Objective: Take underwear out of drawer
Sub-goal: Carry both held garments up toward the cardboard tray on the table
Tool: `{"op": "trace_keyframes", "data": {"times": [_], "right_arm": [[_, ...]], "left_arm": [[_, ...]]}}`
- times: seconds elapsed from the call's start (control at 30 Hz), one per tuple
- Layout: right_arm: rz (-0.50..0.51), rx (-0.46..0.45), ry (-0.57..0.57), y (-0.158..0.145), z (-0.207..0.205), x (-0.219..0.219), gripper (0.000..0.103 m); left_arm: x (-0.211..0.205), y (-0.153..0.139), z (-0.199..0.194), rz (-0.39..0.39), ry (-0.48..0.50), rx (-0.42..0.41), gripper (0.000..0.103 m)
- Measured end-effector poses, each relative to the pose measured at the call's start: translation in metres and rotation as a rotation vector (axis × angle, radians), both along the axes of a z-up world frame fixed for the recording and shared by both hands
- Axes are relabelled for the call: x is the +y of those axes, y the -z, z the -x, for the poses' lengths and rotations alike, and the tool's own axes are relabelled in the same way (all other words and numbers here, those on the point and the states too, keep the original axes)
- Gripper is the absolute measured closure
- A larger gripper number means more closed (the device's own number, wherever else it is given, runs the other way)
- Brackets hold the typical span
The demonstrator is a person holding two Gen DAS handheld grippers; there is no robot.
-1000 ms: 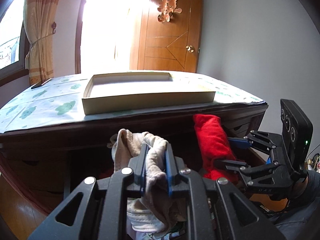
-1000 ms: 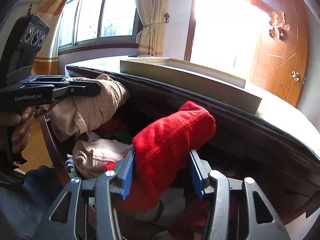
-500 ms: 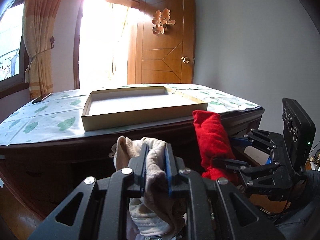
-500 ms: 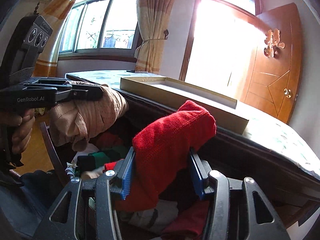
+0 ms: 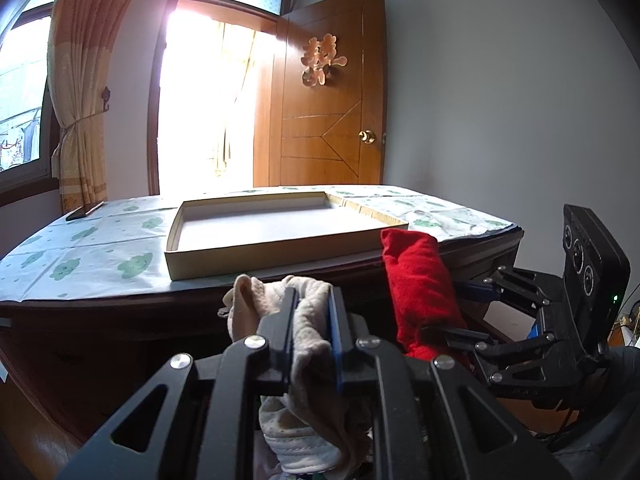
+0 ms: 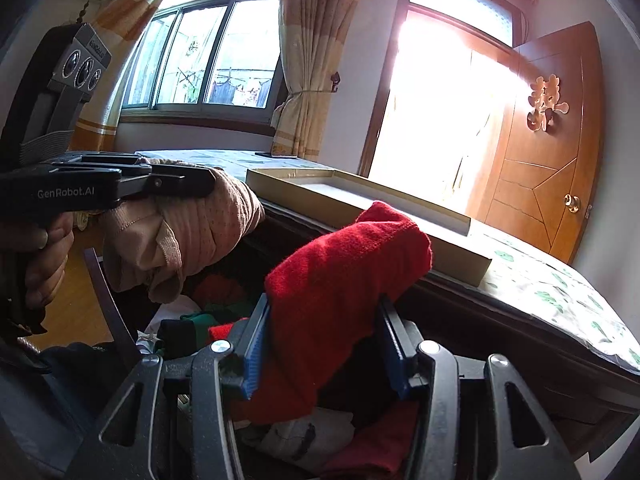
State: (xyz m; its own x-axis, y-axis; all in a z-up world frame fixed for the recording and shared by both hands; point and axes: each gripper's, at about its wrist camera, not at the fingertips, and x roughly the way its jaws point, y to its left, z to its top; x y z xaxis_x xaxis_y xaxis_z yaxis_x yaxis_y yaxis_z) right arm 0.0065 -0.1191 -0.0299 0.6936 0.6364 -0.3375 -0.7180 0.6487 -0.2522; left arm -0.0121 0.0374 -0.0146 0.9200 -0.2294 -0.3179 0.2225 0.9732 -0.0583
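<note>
My left gripper (image 5: 311, 312) is shut on a beige piece of underwear (image 5: 308, 344), which bunches over the fingertips and hangs below them. The same gripper (image 6: 192, 182) shows at the left of the right wrist view, the beige underwear (image 6: 188, 236) drooping from it. My right gripper (image 6: 324, 316) is shut on a thick red piece of underwear (image 6: 340, 276) that stands up between the blue pads. In the left wrist view the right gripper (image 5: 460, 308) holds the red underwear (image 5: 420, 280) upright beside the table edge. Below both lies the open drawer (image 6: 108, 304) with more clothes.
A shallow cardboard tray (image 5: 280, 232) lies on the table (image 5: 80, 256) with a green-patterned cloth, just beyond both grippers. A dark phone-like object (image 5: 84, 211) rests at the table's far left. A wooden door (image 5: 332, 120), curtain (image 5: 80, 80) and windows stand behind. A hand (image 6: 40, 256) grips the left handle.
Both grippers have tilted upward with their garments, so the table top and tray sit lower in view and more of the drawer's clothes show beneath the red piece.
</note>
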Motion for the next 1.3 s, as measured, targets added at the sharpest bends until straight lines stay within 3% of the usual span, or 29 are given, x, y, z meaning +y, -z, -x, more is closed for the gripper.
{"op": "trace_keyframes", "data": {"times": [0.3,0.67,1.3], "right_arm": [[-0.033,-0.018,-0.007,-0.005,-0.001,-0.002,0.051],[-0.065,-0.005,-0.022,-0.011,-0.009,-0.001,0.051],[-0.089,-0.028,-0.015,-0.04,-0.041,-0.004,0.051]], "left_arm": [[0.006,-0.007,0.009,0.035,-0.002,-0.055,0.091],[0.01,-0.018,0.01,0.055,-0.011,-0.065,0.092],[0.0,-0.059,-0.029,-0.003,0.012,-0.095,0.092]]}}
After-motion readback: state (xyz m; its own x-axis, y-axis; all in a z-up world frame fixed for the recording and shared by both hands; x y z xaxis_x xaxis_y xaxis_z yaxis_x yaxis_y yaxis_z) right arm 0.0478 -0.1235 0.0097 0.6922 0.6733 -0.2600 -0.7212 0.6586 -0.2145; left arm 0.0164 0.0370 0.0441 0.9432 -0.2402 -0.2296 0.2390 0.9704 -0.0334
